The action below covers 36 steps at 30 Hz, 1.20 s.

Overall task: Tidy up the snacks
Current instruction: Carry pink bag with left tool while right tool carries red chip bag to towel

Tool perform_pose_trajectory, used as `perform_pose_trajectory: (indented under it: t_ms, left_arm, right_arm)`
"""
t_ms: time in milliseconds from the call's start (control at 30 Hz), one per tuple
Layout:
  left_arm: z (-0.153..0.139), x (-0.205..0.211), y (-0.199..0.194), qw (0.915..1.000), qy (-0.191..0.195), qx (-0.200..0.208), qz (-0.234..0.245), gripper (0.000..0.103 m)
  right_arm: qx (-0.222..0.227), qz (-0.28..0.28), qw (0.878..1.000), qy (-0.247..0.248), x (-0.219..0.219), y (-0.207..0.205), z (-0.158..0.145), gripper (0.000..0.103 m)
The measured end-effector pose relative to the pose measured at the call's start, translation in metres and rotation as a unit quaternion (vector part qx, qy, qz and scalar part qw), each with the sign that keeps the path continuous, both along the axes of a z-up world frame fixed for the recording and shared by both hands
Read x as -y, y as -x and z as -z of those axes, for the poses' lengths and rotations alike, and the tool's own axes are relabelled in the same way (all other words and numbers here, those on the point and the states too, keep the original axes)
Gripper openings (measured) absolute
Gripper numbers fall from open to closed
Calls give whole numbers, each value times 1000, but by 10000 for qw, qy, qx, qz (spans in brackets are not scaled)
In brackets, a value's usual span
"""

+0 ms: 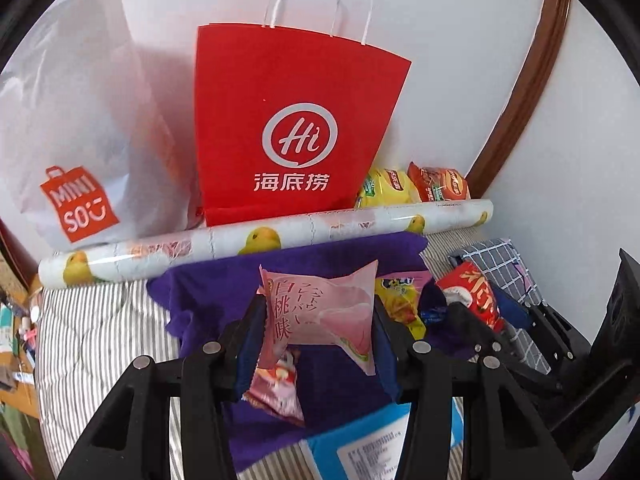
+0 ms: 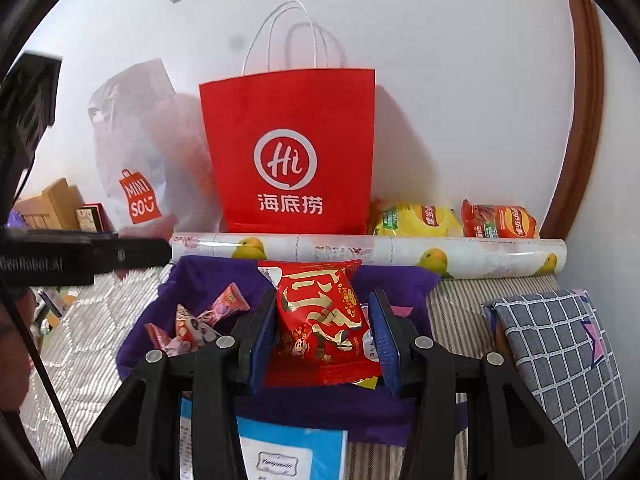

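Observation:
My left gripper (image 1: 318,314) is shut on a pink peach-flavour snack packet (image 1: 320,312), held above a purple cloth (image 1: 208,292). My right gripper (image 2: 323,330) is shut on a red and gold snack packet (image 2: 320,316) over the same purple cloth (image 2: 200,280); it shows at the right of the left wrist view with the red packet (image 1: 474,296). Loose snacks lie on the cloth: pink packets (image 2: 196,324), a pink one (image 1: 276,392) under my left fingers, and a yellow one (image 1: 400,300). A red paper bag (image 1: 292,128) (image 2: 292,152) stands upright against the wall behind.
A white Miniso bag (image 1: 76,128) leans left of the red bag. A rolled sheet with yellow ducks (image 1: 264,236) lies in front of both bags. Yellow (image 2: 416,220) and orange (image 2: 500,220) chip bags sit at the wall. A checked pillow (image 2: 560,352) lies right; a blue-white box (image 2: 288,452) near.

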<state>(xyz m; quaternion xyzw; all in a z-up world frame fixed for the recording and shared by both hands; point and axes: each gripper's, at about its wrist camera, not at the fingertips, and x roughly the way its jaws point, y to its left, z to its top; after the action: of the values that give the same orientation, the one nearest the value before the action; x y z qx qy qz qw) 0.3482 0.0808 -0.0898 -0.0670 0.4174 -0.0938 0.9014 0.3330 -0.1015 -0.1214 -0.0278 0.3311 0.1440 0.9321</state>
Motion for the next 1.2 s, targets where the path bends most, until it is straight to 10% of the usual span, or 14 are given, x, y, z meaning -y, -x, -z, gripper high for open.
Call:
perform_pose_trajectory:
  t_ms: [467, 1200]
  left_arm:
    - [59, -22, -33, 9976, 237, -612, -231, 47]
    - [65, -18, -33, 9972, 232, -687, -200, 47]
  right_arm:
    - [-287, -402, 9987, -159, -9, -17, 51, 45]
    - [-995, -465, 9939, -93, -11, -28, 83, 45]
